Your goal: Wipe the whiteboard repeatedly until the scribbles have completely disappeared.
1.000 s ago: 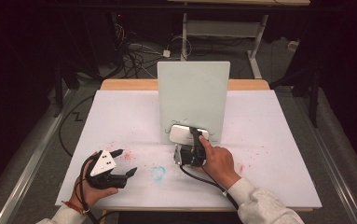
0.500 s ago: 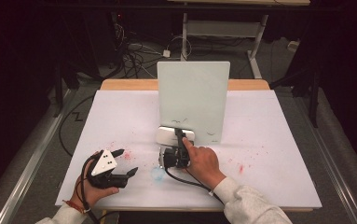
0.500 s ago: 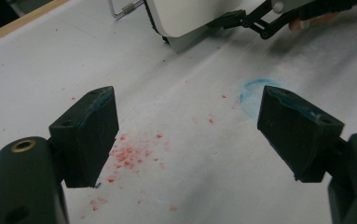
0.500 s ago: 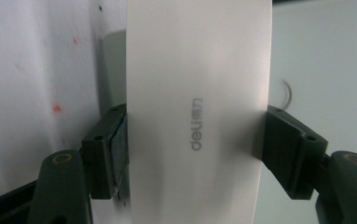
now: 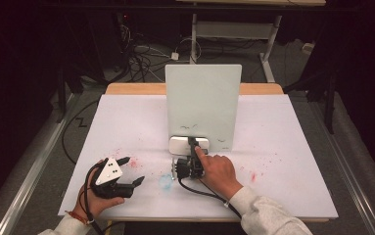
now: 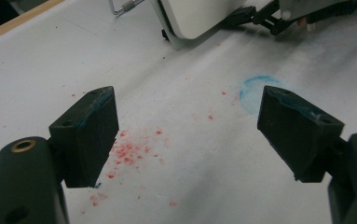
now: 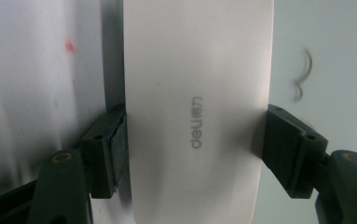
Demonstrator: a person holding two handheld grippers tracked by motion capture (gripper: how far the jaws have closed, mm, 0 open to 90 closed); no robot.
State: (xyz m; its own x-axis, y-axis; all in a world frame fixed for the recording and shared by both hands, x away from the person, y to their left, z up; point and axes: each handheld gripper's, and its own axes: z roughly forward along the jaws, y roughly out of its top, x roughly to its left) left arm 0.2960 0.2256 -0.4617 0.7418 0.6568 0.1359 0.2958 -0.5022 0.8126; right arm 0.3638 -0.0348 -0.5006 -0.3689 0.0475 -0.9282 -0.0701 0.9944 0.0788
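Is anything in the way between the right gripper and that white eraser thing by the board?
No, nothing is. In the right gripper view the white eraser sits right between the jaws of the right gripper, one jaw at each side. It lies at the foot of the upright whiteboard.

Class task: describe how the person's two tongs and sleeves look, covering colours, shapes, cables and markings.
Both tongs are black with two blocky jaws and brass-coloured pivot rivets. The left tongs carry a grey three-cornered plate with dark dots; the right tongs trail a black cable. Both sleeves are light grey, with an orange band at the left wrist.
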